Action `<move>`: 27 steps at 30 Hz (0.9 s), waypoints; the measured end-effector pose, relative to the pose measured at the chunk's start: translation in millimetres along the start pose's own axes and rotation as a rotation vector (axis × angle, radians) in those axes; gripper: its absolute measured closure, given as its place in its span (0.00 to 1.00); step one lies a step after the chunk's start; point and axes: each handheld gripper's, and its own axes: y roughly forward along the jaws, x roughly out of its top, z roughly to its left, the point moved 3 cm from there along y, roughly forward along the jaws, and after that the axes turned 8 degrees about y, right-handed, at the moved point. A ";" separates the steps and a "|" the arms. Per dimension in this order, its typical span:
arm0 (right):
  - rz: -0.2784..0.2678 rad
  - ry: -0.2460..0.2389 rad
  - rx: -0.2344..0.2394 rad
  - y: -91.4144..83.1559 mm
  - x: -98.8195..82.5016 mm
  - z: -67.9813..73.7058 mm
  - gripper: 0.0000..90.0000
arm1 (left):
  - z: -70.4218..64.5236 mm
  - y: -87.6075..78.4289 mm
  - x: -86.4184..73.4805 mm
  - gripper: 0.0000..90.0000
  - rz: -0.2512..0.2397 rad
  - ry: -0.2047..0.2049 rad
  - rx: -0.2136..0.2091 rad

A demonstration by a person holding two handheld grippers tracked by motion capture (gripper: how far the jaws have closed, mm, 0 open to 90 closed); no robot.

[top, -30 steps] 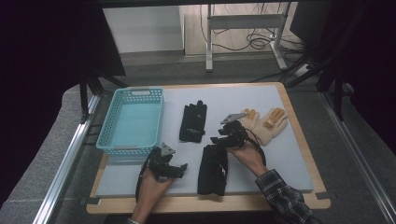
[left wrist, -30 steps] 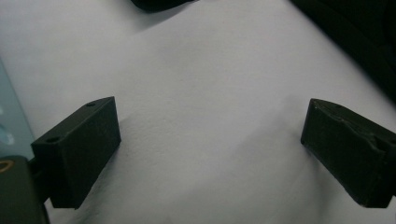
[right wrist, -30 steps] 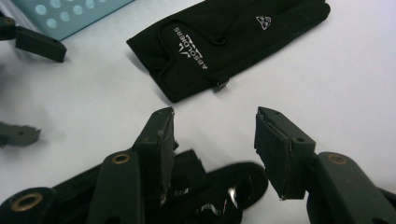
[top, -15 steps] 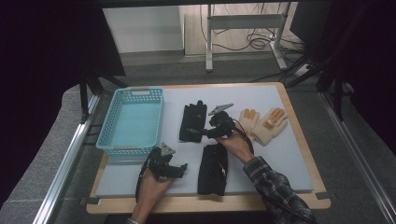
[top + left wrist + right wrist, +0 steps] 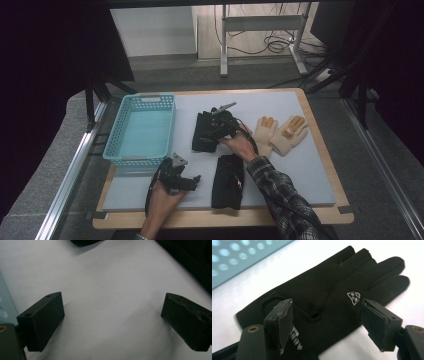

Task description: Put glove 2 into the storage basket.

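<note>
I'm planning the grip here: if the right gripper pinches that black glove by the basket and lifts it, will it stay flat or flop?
The black glove lies flat with a soft crease near its palm, so it is probably thin fabric that would droop from the right gripper. It looks light and unlikely to roll. Pushed across the white mat, it may bunch rather than slide.

Left claw point(image 5: 192, 181) low with jaws wide apart, right claw point(image 5: 209, 134) outstretched, jaws just opening.

basket point(image 5: 140, 131) at the board's point(image 5: 310, 165) left; one glove point(image 5: 204, 132) beside it, another point(image 5: 227, 181) nearer, pair point(image 5: 280, 134) right.
</note>
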 end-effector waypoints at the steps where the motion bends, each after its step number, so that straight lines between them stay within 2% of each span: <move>1: 0.009 0.002 -0.005 6.1 0.8 -0.4 0.29 | 0.0 0.0 0.0 0.05 0.000 0.000 0.000; 4: 0.024 0.022 -0.007 18.6 2.1 -2.9 0.28 | 0.0 0.0 0.0 0.05 0.000 0.000 0.000; 5: 0.028 0.043 -0.001 22.9 2.9 -5.0 0.32 | 0.1 0.0 0.0 0.05 0.000 0.000 0.000; 6: 0.028 0.043 -0.001 22.9 2.9 -5.0 0.32 | 0.0 0.0 0.0 0.05 0.000 0.000 0.000; 7: 0.031 0.046 -0.023 23.7 2.6 -5.6 0.38 | 0.0 0.0 0.0 0.05 0.000 0.000 0.000; 8: 0.026 0.026 -0.027 24.0 2.0 -5.6 0.41 | 0.0 0.0 0.0 0.05 0.001 0.000 0.000; 9: 0.030 0.027 -0.031 23.6 1.7 -5.2 0.48 | 0.0 0.0 0.0 0.05 0.001 0.001 0.000; 10: 0.030 0.027 -0.031 23.6 1.7 -5.2 0.48 | 0.0 0.1 0.0 0.05 0.001 0.001 0.000; 12: 0.042 0.027 -0.033 22.8 2.0 -2.7 0.64 | 0.0 0.1 0.0 0.05 0.001 0.001 0.000; 13: 0.042 0.027 -0.033 22.8 2.0 -2.7 0.64 | 0.0 0.1 0.0 0.05 0.001 0.001 0.000; 15: 0.046 0.027 -0.034 22.2 1.9 -1.9 0.75 | -0.1 0.1 0.0 0.05 0.001 0.001 0.000; 17: 0.045 0.043 -0.029 21.8 1.3 -1.8 0.87 | 0.0 0.1 0.0 0.05 0.001 0.001 0.000; 19: 0.041 0.071 -0.019 21.8 0.6 -2.5 0.93 | -0.1 0.1 0.0 0.05 0.001 0.000 0.000; 22: 0.038 0.095 -0.020 19.8 0.5 -2.3 0.97 | -0.1 0.1 0.0 0.05 0.001 0.000 0.000; 27: 0.030 0.100 -0.020 12.6 3.8 -2.4 0.97 | 0.0 0.2 0.1 0.05 0.000 -0.001 -0.001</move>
